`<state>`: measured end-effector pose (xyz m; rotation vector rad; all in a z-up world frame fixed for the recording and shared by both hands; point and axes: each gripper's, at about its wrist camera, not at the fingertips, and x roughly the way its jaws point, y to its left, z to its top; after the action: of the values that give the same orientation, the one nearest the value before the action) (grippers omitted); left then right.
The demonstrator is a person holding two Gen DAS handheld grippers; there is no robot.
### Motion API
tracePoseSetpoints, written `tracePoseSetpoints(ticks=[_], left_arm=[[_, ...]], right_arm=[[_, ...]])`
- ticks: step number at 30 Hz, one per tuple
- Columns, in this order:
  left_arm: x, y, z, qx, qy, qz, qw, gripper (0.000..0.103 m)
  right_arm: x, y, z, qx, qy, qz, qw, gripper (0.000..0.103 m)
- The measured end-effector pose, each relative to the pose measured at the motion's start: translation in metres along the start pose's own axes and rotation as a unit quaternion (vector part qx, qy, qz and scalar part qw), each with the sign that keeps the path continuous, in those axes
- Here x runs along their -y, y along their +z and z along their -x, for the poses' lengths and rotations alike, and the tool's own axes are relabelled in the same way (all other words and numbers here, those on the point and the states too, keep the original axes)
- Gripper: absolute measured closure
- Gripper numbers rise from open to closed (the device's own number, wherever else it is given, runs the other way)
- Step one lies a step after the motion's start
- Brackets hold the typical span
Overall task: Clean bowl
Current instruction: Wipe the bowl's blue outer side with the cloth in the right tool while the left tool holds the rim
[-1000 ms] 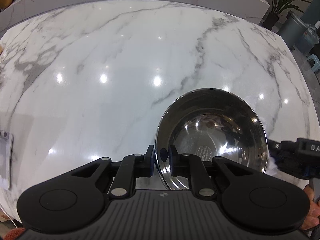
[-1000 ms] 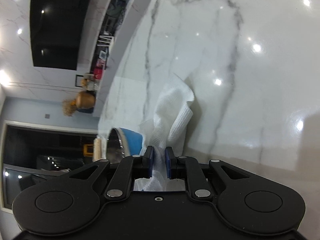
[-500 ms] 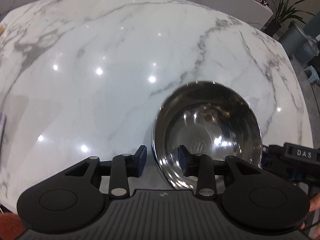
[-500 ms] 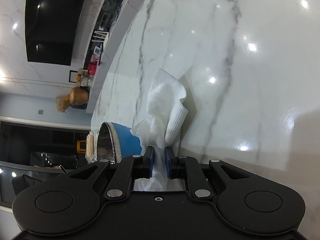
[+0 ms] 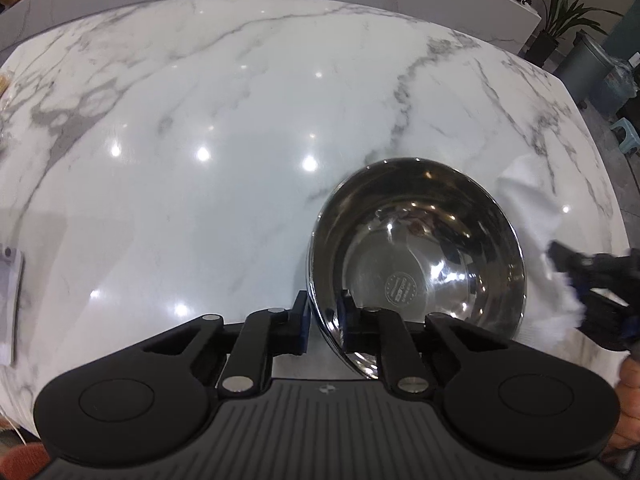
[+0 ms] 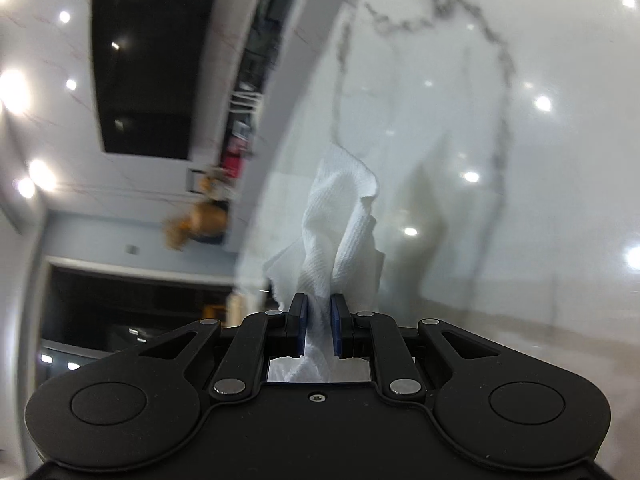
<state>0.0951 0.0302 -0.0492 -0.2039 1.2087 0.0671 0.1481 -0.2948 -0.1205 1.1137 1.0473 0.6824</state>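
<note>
1. Bowl (image 5: pixel 416 256): steel, sits on glossy white marble counter (image 5: pixel 200 140); potted plant (image 5: pixel 560 12) and bin (image 5: pixel 580 68) behind.
2. Left gripper (image 5: pixel 324 320) clamped on bowl's near rim.
3. Right gripper (image 6: pixel 318 324) pinches white cloth (image 6: pixel 340 224), just right of bowl.

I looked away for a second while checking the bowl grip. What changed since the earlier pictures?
The left hand-held gripper let go of the steel bowl rim halfway through, then clamped it again. The white cloth swung in beside the bowl, which left the right wrist view. The right hand-held gripper stayed shut on the cloth.
</note>
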Motion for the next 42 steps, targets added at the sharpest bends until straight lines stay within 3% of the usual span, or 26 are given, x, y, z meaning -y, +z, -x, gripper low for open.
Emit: tracePoseSetpoints(ticks=[8,21,23,25,27,32,34,39,42], left_arm=[[0.002,0.002,-0.004,0.004,0.006,-0.008,0.9999,0.091],[-0.003,0.002,-0.004,0.005,-0.004,0.000,1.0000,0.091],[-0.005,0.002,-0.004,0.005,-0.011,0.013,0.9998,0.091],[-0.010,0.000,-0.006,-0.006,-0.025,0.040,0.9989,0.079],[-0.012,-0.003,-0.006,-0.011,-0.035,0.056,0.9977,0.074],[-0.008,-0.012,-0.006,-0.020,-0.044,0.053,0.9974,0.074],[-0.004,-0.013,-0.005,-0.018,-0.037,0.040,0.9983,0.081],[-0.001,-0.012,-0.004,-0.015,-0.027,0.020,0.9993,0.083],[-0.002,-0.010,-0.004,-0.010,-0.020,0.009,0.9997,0.085]], right_arm=[[0.004,0.001,-0.005,-0.007,-0.013,-0.004,1.000,0.091],[0.012,-0.007,-0.027,-0.040,-0.101,0.010,0.994,0.091],[0.011,-0.008,-0.028,-0.041,-0.104,0.012,0.994,0.091],[0.010,-0.009,-0.028,-0.041,-0.105,0.014,0.993,0.091],[0.010,-0.010,-0.028,-0.042,-0.106,0.015,0.993,0.091],[0.007,-0.011,-0.026,-0.042,-0.107,0.015,0.993,0.091],[0.006,-0.010,-0.026,-0.042,-0.109,0.017,0.993,0.091],[0.003,-0.010,-0.023,-0.042,-0.110,0.026,0.993,0.091],[0.001,-0.008,-0.014,-0.030,-0.090,0.022,0.995,0.091]])
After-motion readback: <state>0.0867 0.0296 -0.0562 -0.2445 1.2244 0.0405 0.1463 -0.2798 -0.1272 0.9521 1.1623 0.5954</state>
